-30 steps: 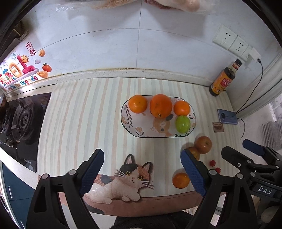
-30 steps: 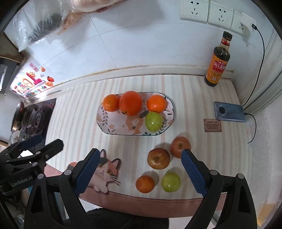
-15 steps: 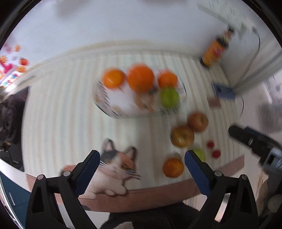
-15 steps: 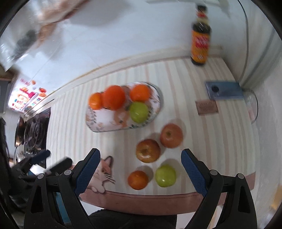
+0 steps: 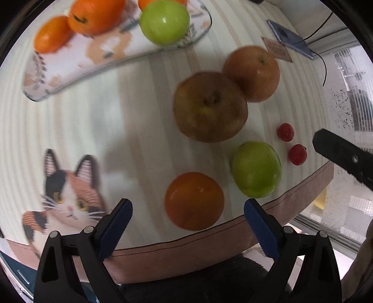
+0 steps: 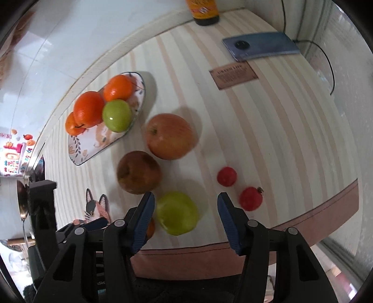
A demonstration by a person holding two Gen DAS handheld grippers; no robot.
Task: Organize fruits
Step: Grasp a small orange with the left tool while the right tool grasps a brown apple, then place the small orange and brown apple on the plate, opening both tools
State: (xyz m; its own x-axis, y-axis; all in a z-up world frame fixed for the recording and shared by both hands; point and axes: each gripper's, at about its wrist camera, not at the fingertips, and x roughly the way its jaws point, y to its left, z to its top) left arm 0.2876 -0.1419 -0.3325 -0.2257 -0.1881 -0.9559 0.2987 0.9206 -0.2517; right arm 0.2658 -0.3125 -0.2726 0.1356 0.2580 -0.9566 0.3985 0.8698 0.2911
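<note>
A loose orange [image 5: 194,200] lies near the mat's front edge, between the spread fingers of my left gripper [image 5: 187,223]; its jaws are closing and the pads are clear of the fruit. Beside it lies a green apple [image 6: 177,213], between the fingers of my right gripper [image 6: 186,219]. Those jaws are closing too, with a gap still at the right pad. A brown apple [image 5: 209,107] and a red apple [image 5: 251,73] lie further back. The patterned plate [image 6: 79,156] at the back left carries three oranges and a green apple [image 6: 116,115].
Two small red tomatoes [image 6: 227,176] [image 6: 251,198] lie right of the green apple. A phone [image 6: 260,45] on a cable, a brown card [image 6: 233,74] and a sauce bottle [image 6: 205,11] stand at the back right. The mat's front edge [image 5: 209,235] is close below both grippers.
Both grippers have dropped towards the loose fruit at the front, so it now looks much larger. The right jaws have narrowed around the green apple; the left jaws now flank the orange.
</note>
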